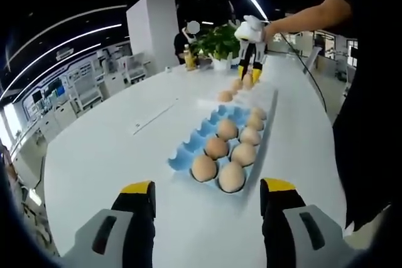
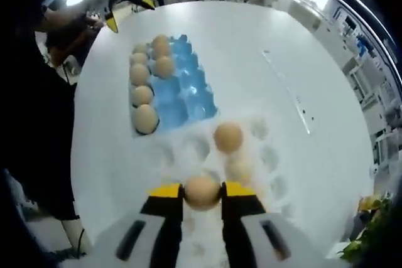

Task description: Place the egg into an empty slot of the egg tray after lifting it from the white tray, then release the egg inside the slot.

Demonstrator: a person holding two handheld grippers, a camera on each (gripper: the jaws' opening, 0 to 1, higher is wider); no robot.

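1. Egg tray (image 2: 188, 101), the blue one, lies toward the middle of the white table (image 2: 270, 117); one long side is lined with eggs and a few more sit in the next row, while the slots along its other long side show empty blue.
2. White tray (image 2: 267, 155) lies end to end with the blue one, at the end nearer the right gripper (image 2: 201, 194). One loose egg (image 2: 228, 137) rests in it, and what looks like another just behind the jaws.
3. Right gripper's jaws are closed narrow on the egg (image 2: 201, 192), held between the yellow tips over the white tray.
4. Left gripper (image 1: 207, 196) waits near the opposite end of the blue tray with its jaws wide and nothing between them.
5. Risks, as I judge them: too hard a squeeze could crack the shell; a loose grip could let the egg roll out during the carry; lowering onto a filled slot could knock two eggs together; releasing too high could break it.
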